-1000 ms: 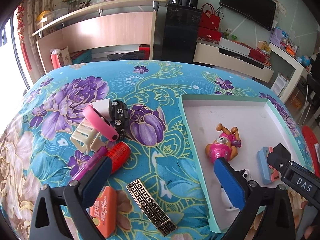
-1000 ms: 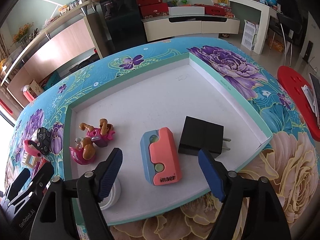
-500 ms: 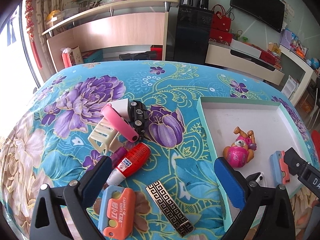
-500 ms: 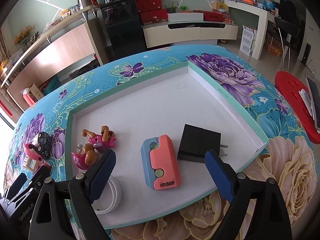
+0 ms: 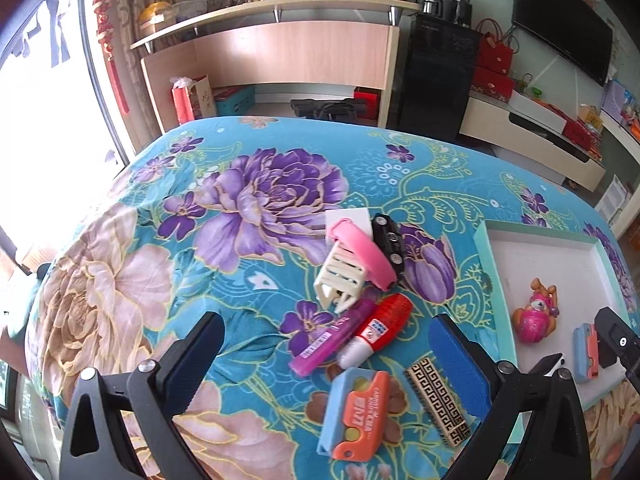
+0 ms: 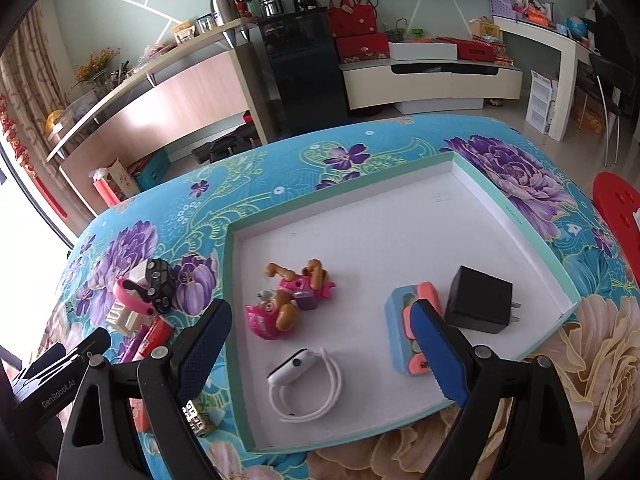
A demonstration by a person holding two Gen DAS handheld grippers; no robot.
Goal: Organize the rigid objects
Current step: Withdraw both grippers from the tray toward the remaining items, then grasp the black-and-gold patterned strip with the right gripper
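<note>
My left gripper (image 5: 325, 322) hangs open over a loose pile on the flowered cloth: an orange-and-blue toy knife (image 5: 354, 412), a black-and-gold patterned bar (image 5: 438, 400), a red-and-white tube (image 5: 380, 330), a purple tube (image 5: 328, 340), a cream hair claw (image 5: 340, 276), a pink band (image 5: 362, 252) and a black toy car (image 5: 388, 240). Above the white tray (image 6: 532, 240) my right gripper (image 6: 320, 308) stands wide open, holding nothing. In the tray lie a pink pup toy (image 6: 288, 304), a white smartwatch (image 6: 304, 376), a blue-and-orange toy knife (image 6: 400, 320) and a black charger (image 6: 478, 304).
A white block (image 5: 346, 216) lies behind the pink band. The tray's teal rim (image 5: 486, 272) rises just right of the pile. The left gripper's body (image 6: 60, 368) shows at the lower left of the right wrist view. A red stool (image 6: 616, 208) stands beyond the table's right edge.
Both grippers drew back and rose. The left one swung left, bringing the pile between its fingers. The right jaws widened, and the watch now shows whole in the tray.
</note>
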